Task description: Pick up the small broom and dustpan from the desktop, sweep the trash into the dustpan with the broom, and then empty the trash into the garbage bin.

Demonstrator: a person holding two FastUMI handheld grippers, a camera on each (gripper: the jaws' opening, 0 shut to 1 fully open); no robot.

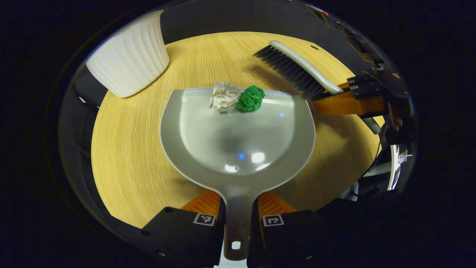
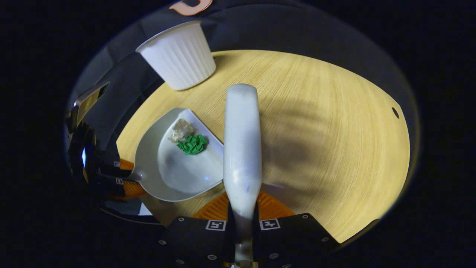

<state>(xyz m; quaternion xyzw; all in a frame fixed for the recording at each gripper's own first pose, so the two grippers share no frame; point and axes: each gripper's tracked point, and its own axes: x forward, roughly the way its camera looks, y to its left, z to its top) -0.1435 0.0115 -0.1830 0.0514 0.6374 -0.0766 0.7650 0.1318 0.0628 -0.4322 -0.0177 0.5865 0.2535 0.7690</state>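
My left gripper (image 1: 238, 208) is shut on the handle of a grey dustpan (image 1: 238, 141) that lies flat on the round wooden table (image 1: 126, 149). A crumpled white paper ball (image 1: 224, 96) and a green paper ball (image 1: 251, 98) sit just inside the pan's front lip. To the right, the small broom (image 1: 293, 69) with dark bristles hovers beyond the pan, held by the other gripper (image 1: 357, 98). In the right gripper view my right gripper (image 2: 242, 219) is shut on the broom's white handle (image 2: 241, 149); the dustpan (image 2: 178, 167) with the green ball (image 2: 192, 144) and white ball (image 2: 181, 130) lies to its left.
A white ribbed garbage bin (image 1: 130, 63) stands at the table's far left edge, seen also as the bin (image 2: 178, 56) in the right gripper view. The left gripper (image 2: 119, 178) holds the pan there. Bare wood (image 2: 334, 141) stretches right of the broom.
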